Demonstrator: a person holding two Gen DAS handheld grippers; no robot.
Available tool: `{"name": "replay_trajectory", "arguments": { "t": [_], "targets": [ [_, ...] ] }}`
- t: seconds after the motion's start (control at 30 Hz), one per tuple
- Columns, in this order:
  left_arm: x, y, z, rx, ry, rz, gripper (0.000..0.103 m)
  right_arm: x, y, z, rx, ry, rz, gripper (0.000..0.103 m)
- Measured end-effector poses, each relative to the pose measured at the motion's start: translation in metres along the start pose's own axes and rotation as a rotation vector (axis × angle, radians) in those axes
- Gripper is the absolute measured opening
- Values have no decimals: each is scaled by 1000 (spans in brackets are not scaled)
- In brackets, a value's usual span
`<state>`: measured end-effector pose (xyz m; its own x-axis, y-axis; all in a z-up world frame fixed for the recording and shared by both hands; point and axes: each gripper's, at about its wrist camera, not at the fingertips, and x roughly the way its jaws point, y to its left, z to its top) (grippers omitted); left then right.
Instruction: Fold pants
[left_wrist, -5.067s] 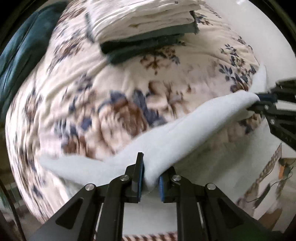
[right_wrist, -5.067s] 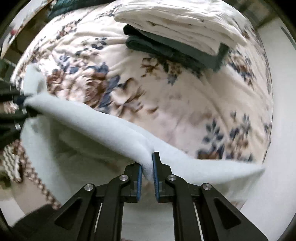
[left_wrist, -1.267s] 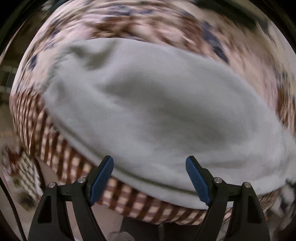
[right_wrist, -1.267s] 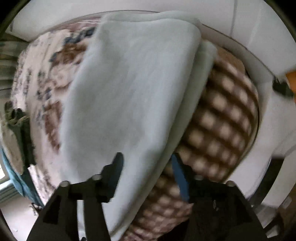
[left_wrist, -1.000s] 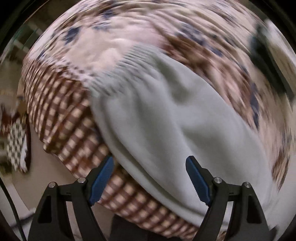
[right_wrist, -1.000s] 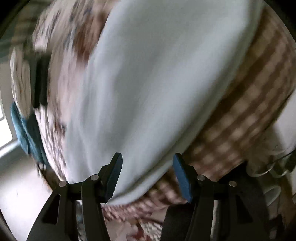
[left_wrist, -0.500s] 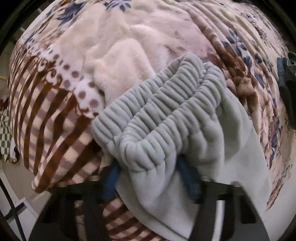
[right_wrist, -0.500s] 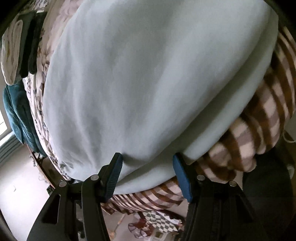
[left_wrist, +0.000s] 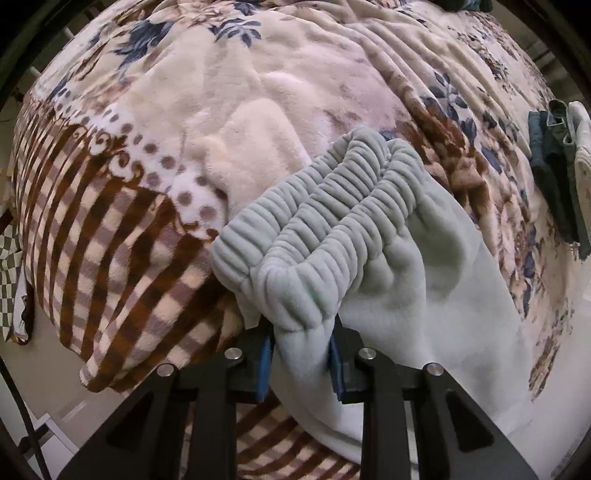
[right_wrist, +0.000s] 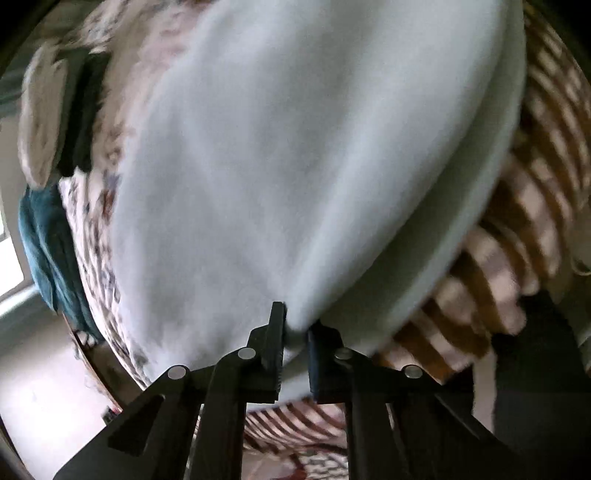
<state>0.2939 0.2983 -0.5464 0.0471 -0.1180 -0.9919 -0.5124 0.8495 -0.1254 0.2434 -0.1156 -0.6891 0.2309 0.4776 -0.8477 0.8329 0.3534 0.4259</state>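
Pants (left_wrist: 424, 280) pinched between both hand-held grippers' jaws

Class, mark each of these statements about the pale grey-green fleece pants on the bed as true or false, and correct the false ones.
1. The left gripper has the pale grey-green fleece pants between its blue pads, just below the ribbed elastic waistband. True; its jaws are closing on the fabric.
2. The pants lie on a bare wooden table. False: they lie on a plush floral blanket with a brown checked border.
3. The right gripper pinches an edge of the pants. True.
4. The waistband is stretched out flat. False: it is bunched and doubled over.
5. A stack of folded clothes lies on the blanket, apart from the pants. True.
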Motion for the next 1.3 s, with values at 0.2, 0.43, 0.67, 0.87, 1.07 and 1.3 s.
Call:
{"name": "replay_trajectory", "arguments": {
  "t": [0.2, 0.43, 0.67, 0.87, 1.07, 1.3],
  "targets": [
    [-8, 16, 1, -8, 33, -20, 22, -25, 2, -17, -25, 11, -26, 10],
    [18, 38, -5, -31, 68, -18, 26, 23, -7, -7, -9, 92, -83, 11],
    [3, 20, -15, -19, 62, -55, 39, 15, -6, 15, -48, 91, -3, 61],
    [25, -1, -17, -3, 36, -1, 24, 14, -8, 23, 4, 9, -42, 22],
    [-4, 3, -22, -25, -4, -25, 14, -14, -7, -4, -26, -31, -70, 10],
    [28, 16, -23, -2, 45, 19, 18, 25, -12, 11, -72, 92, -101, 20]
  ]
}}
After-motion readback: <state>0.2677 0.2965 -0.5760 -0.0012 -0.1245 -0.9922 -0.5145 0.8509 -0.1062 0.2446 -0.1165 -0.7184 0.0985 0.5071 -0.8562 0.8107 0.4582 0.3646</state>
